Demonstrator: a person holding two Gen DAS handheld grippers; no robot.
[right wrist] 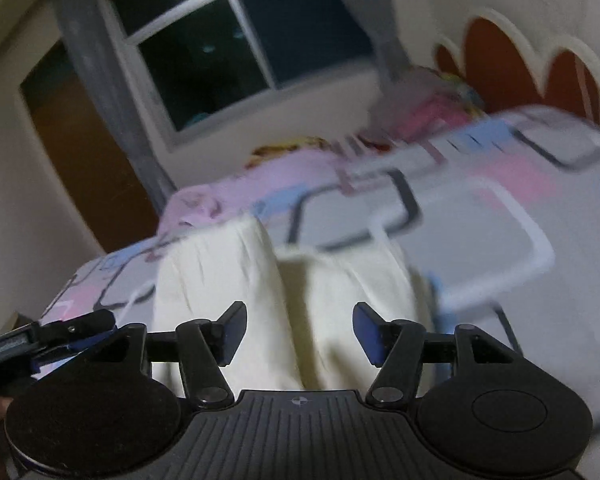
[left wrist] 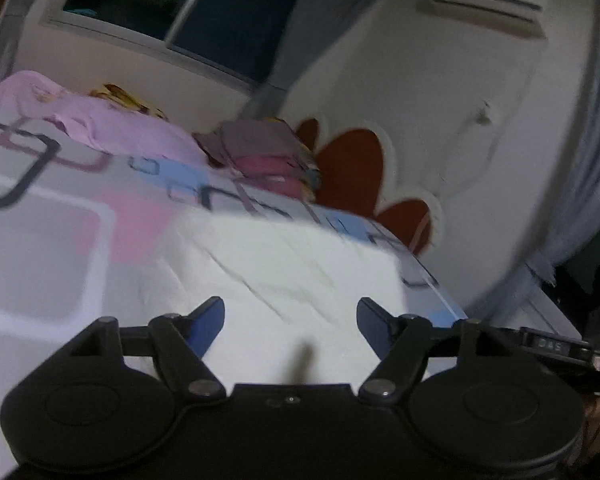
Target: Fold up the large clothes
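A large cream-white garment point(left wrist: 284, 276) lies spread on the bed's patterned sheet point(left wrist: 52, 216). In the right wrist view the garment point(right wrist: 228, 276) shows two long panels side by side with a fold gap between them. My left gripper point(left wrist: 290, 320) is open and empty, just above the garment's near part. My right gripper point(right wrist: 298, 328) is open and empty, over the near end of the garment. The other gripper point(right wrist: 52, 336) shows at the left edge of the right wrist view.
A pink garment point(left wrist: 112, 120) lies at the far side of the bed. A stack of folded clothes point(left wrist: 268, 156) sits by the red and white headboard point(left wrist: 356, 164). A dark window point(right wrist: 220, 48), a wooden door point(right wrist: 84, 152) and the wall stand behind.
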